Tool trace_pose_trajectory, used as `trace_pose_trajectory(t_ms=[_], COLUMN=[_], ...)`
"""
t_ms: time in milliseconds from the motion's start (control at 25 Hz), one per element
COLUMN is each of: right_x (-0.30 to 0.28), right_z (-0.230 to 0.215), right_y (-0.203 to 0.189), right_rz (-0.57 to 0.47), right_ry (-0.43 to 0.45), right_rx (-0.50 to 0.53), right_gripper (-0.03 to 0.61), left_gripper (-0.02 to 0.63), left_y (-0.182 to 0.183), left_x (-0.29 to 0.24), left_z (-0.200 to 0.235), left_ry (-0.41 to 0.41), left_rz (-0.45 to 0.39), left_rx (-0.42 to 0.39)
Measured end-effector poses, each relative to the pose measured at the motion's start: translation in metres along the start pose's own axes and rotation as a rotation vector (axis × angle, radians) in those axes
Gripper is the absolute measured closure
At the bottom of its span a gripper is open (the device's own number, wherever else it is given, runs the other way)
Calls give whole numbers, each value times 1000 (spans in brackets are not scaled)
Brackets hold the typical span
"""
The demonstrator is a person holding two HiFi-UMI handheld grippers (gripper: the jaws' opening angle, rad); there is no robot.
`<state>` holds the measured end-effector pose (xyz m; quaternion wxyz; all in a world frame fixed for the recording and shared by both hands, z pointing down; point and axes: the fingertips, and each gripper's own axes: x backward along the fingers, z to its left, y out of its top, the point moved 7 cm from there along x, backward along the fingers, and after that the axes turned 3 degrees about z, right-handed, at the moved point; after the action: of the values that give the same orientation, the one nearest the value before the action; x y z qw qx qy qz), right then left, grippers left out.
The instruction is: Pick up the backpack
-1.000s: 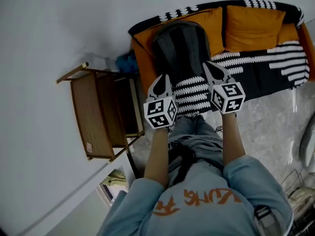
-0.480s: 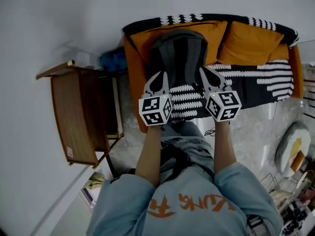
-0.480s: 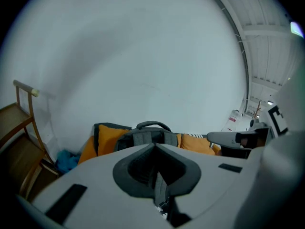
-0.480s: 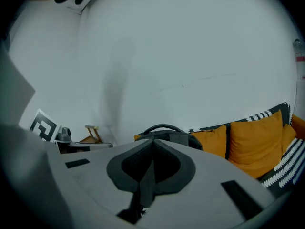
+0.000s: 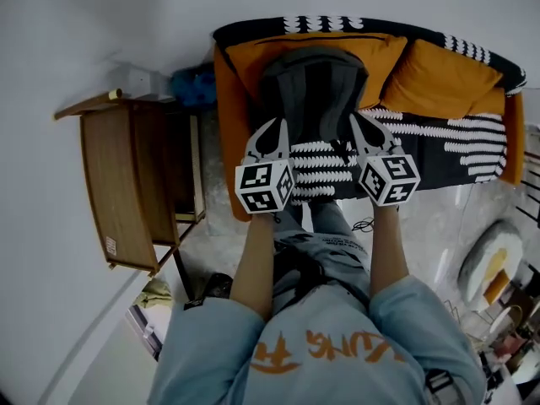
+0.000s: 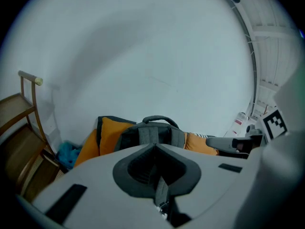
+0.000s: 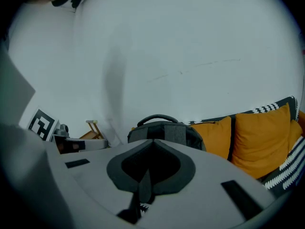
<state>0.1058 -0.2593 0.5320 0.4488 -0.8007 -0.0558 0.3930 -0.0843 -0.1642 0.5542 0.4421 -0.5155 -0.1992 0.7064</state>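
A dark grey backpack stands upright on the sofa, leaning on an orange cushion, its top handle arched up. In the head view my left gripper hovers at the pack's lower left and my right gripper at its lower right, both short of it. Each has its jaws shut with nothing between them. In the left gripper view the backpack rises just beyond the jaw tips; in the right gripper view the backpack does the same.
A wooden side table stands left of the sofa, with a blue bundle behind it. Orange cushions line the sofa back over a black-and-white patterned throw. The person's legs stand close to the sofa's front edge. Clutter lies on the floor at the lower right.
Both grippers have sunk and moved forward toward the backpack. The head view has shifted, so the sofa sits more centred. Both jaws stayed shut.
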Motion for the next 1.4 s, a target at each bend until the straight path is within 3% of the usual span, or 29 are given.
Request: trace_pose_trajectory(t_ms=[480, 680, 760, 800, 920, 1040, 1400], right_x=[-28, -39, -43, -45, -56, -65, -95], right_z=[-44, -58, -64, -67, -75, -83, -96], right_y=[-16, -20, -22, -22, -23, -23, -25], right_rz=[97, 127, 135, 139, 165, 184, 266], right_ry=[56, 85, 91, 96, 126, 140, 254], right_rx=[23, 42, 46, 45, 37, 43, 147], right_gripper=[580, 580, 578, 577, 476, 472, 370], left_gripper=[592, 592, 558, 506, 460, 439, 383], left_y=[-26, -36, -37, -36, -36, -35, -36], left_x=[-31, -45, -52, -55, -64, -72, -95], left_z=[11, 18, 20, 22, 27, 30, 41], left_ry=[49, 29, 21, 20, 19, 3, -76], left_rz=[63, 124, 141, 144, 158, 176, 241], left_rx=[46, 49, 46, 44, 41, 37, -20])
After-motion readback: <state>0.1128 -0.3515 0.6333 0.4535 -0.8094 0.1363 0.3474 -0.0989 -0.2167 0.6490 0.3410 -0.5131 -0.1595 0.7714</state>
